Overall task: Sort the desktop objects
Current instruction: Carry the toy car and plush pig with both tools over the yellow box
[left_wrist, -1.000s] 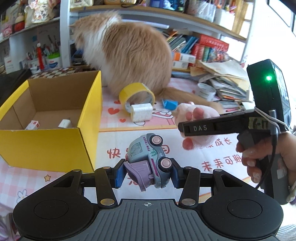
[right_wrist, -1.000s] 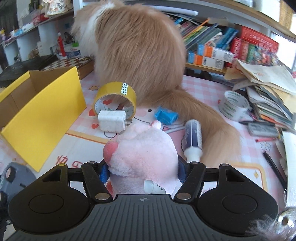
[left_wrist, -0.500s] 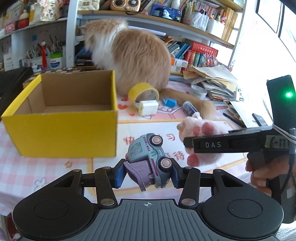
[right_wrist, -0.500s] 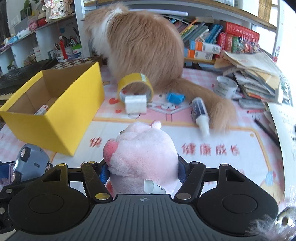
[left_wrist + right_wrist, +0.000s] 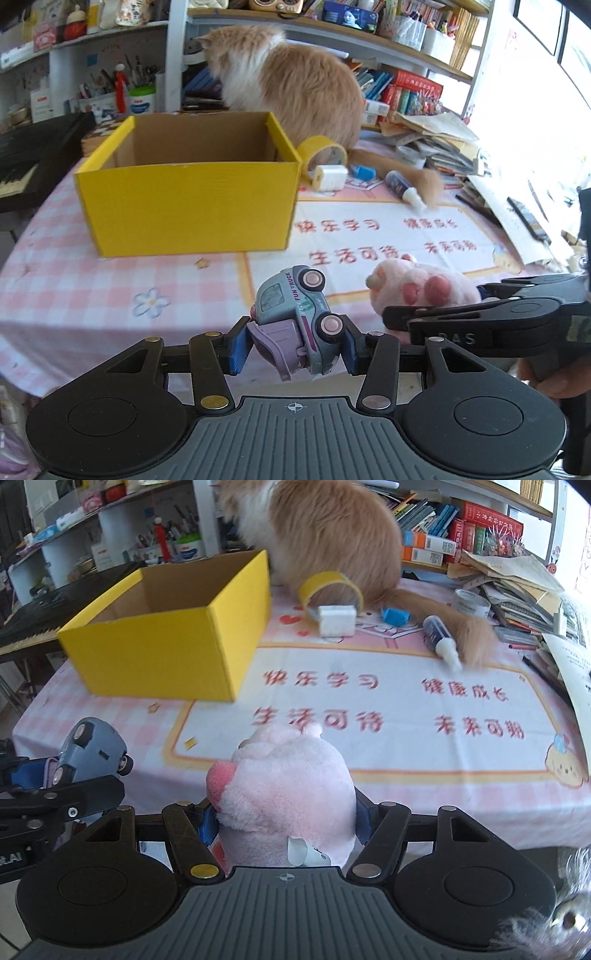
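A cardboard box (image 5: 173, 627) sits on the table (image 5: 110, 716) toward its left edge. A cat (image 5: 325, 535) sits at the far edge, behind the box's right far corner. A tape roll (image 5: 332, 589) stands in front of the cat, with a charger block (image 5: 337, 619) touching its front. Right of these lie a small clip (image 5: 395, 616) and then a glue bottle (image 5: 441, 637) against the cat's tail. Stacked papers (image 5: 517, 587) fill the far right corner.
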### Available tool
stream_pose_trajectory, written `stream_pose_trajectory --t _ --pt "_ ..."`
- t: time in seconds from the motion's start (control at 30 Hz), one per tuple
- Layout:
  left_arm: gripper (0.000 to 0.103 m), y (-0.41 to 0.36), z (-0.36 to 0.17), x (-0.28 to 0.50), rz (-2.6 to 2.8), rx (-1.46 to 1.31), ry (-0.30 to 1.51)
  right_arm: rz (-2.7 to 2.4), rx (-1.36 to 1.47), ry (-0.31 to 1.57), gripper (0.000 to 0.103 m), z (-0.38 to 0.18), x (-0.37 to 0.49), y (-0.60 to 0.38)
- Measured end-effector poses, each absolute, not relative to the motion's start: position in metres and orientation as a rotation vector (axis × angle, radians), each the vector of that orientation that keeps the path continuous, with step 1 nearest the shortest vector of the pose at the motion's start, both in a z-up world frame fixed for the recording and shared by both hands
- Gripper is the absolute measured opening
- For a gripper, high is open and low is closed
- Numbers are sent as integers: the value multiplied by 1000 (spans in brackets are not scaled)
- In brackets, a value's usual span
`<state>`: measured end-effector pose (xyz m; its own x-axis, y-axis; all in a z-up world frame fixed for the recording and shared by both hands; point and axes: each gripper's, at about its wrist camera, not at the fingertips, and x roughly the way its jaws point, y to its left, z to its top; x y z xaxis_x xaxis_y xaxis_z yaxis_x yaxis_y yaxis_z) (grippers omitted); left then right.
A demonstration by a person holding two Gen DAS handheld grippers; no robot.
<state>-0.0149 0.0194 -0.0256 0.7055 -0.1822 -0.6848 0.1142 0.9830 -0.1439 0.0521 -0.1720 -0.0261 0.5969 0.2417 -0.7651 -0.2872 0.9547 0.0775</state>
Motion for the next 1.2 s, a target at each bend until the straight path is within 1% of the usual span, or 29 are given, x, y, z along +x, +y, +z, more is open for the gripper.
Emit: stream_pose_trajectory --t 0.27,0.5,1.2 --pt "47 39 -24 -46 -114 -90 767 321 -15 892 64 -20 23 -159" --pt "47 50 -24 -58 -94 -100 763 356 -42 899 64 -22 8 -141" --pt "47 62 -20 -63 -70 -122 741 439 -116 875 64 -20 -3 -113"
